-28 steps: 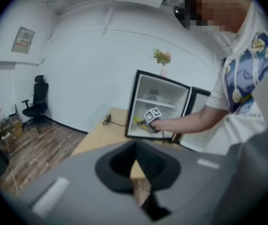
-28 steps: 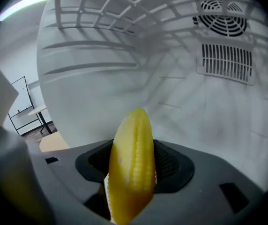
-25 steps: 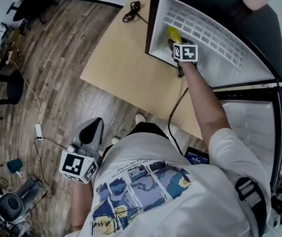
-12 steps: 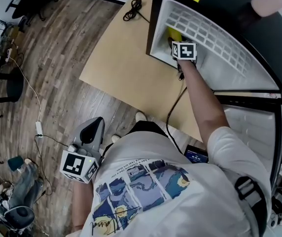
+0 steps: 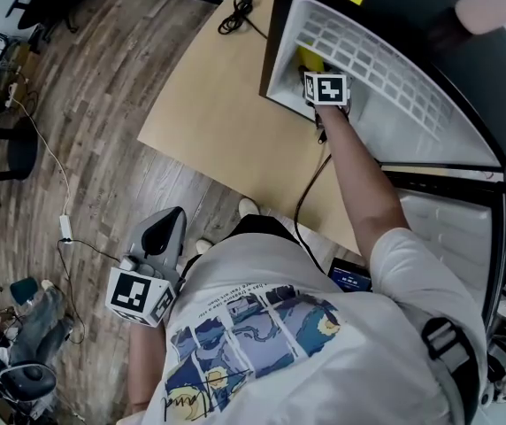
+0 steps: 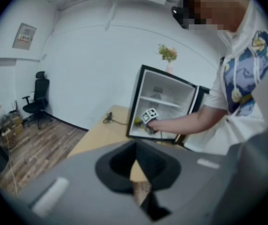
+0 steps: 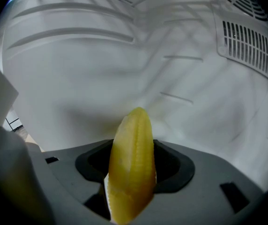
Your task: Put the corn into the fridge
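One corn cob [image 7: 131,165], clamped in the right gripper [image 5: 317,76], with the jaws closed on its lower half. The cob is inside the open fridge [image 5: 430,127], near the left edge of the opening in the head view. Its long axis runs along the jaws, and the tapered tip points away from the gripper, toward the fridge's white inner wall. The left gripper [image 5: 163,233] hangs low by the person's side over the wood floor [image 5: 103,104], jaws together with nothing between them.
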Demonstrator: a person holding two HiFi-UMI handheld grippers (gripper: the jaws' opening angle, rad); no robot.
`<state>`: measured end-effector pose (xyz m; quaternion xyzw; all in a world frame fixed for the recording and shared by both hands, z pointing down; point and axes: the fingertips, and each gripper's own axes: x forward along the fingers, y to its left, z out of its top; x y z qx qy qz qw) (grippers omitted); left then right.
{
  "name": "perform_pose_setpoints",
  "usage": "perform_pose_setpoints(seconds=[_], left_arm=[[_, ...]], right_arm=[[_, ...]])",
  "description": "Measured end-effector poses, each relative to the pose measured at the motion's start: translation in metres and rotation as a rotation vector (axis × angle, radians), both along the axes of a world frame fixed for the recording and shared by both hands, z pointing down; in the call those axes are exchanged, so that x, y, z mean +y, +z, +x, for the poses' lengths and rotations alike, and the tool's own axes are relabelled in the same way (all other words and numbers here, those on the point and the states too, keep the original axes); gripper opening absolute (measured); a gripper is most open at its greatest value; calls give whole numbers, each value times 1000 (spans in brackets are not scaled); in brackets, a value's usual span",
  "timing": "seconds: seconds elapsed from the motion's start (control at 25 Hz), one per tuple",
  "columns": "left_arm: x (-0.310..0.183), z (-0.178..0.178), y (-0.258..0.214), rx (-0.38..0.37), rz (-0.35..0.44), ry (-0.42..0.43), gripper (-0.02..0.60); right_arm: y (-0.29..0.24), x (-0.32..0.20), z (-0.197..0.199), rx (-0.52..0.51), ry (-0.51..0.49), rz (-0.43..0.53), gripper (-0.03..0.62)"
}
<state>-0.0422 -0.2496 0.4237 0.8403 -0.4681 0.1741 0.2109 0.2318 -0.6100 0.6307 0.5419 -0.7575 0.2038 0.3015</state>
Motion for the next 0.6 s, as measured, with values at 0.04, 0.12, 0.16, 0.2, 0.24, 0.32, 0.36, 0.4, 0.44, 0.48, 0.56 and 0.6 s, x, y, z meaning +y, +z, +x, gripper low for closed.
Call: perform_pose_setpoints(seconds=[0.04, 0.12, 0.16, 0.2, 0.24, 0.32, 0.36, 0.4, 0.44, 0.48, 0.56, 0.6], left_arm=[[1, 0, 1, 2, -3, 0, 9], [0, 2, 2, 3, -4, 1, 9], [-1, 3, 2, 2, -4, 4, 9], [-2, 3, 2, 1, -3, 7, 9], [-2, 4, 2, 0, -2, 10, 9], [-3, 5, 1, -1, 1, 12, 11], [-2, 5, 1, 0, 1, 12, 9], [-1, 5, 1, 0, 1, 11, 9], [-1, 4, 1, 0, 0, 9, 9], [0, 3, 1, -1, -2, 8, 9], [0, 1, 2, -2, -5, 6, 9], [0, 1, 2, -3, -5, 7, 9]], right_arm=[[0, 0, 0, 3, -1, -1, 249], [0, 0, 0, 12, -3, 1, 249], [0, -1, 0, 16, -4, 2, 249], [0, -1, 0, 18, -4, 2, 249], [0, -2, 0, 19, -4, 2, 249], [0, -2, 0, 22, -5, 3, 249], [0, -1, 0, 24, -7, 5, 249], [0, -1, 1, 26, -9, 5, 249], [-1, -1, 1, 26, -10, 4, 249], [0, -1, 1, 25, -11, 3, 249], [0, -1, 1, 21, -19, 1, 249], [0, -1, 1, 21, -23, 2, 249]])
